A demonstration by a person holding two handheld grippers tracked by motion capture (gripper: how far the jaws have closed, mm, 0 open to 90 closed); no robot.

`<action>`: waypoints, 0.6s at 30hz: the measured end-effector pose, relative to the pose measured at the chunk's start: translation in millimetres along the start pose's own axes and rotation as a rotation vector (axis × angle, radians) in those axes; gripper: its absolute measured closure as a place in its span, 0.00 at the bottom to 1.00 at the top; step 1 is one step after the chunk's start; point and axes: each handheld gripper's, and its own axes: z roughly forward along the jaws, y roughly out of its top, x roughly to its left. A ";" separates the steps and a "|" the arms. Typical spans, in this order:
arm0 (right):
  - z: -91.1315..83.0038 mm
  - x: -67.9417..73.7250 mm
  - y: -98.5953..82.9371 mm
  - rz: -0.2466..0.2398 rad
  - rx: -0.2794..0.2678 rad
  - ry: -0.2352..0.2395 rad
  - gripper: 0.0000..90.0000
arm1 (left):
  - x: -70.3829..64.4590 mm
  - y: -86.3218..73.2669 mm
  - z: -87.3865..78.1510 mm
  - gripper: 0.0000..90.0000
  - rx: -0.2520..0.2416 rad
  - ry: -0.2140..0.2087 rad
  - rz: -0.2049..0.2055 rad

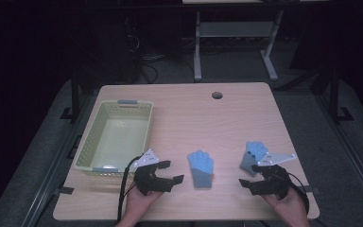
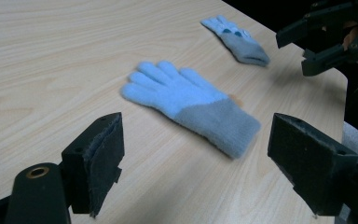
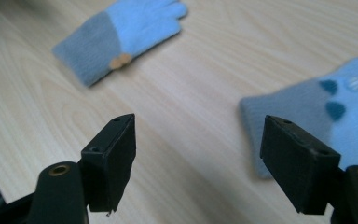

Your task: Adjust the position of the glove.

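1. Gloves first: two soft knitted gloves, light blue with grey cuffs, lie flat on the pale wooden tabletop (image 1: 236, 118), well apart from each other.
2. I see the middle glove (image 1: 201, 169) between my two hands, fingers pointing away from me and cuff nearest the front edge; in the left gripper view it lies just ahead of the jaws.
3. The right-hand glove (image 1: 252, 156) lies just beyond my right claw (image 1: 254, 178), with dark blue dots on it in the right gripper view.
4. My left claw (image 1: 168, 172) hovers beside the middle glove with its jaws spread wide and nothing between them.
5. My right claw is likewise spread and empty, its jaws short of the dotted glove's cuff.
6. I judge both gloves light, limp and easy to pinch; they will fold and droop when lifted, and nothing here can break.
7. I would take hold at the grey cuff, where the knit looks thickest, pressing down so that the lower jaw catches fabric and does not skate over the tabletop.
8. The pale yellow-green perforated plastic basket (image 1: 142, 124) stands empty at the left, the likely place for them.
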 end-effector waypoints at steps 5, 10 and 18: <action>-0.5 -3.8 7.9 -0.005 0.002 -0.006 0.29 | -0.2 0.5 0.1 0.20 0.004 0.001 0.009; -3.2 -6.0 14.6 0.006 -0.002 -0.009 0.29 | -0.4 -0.1 0.3 0.20 -0.006 0.002 -0.001; -5.3 -21.4 28.6 0.025 0.034 -0.026 0.28 | 0.3 0.9 -1.0 0.20 -0.013 0.004 -0.004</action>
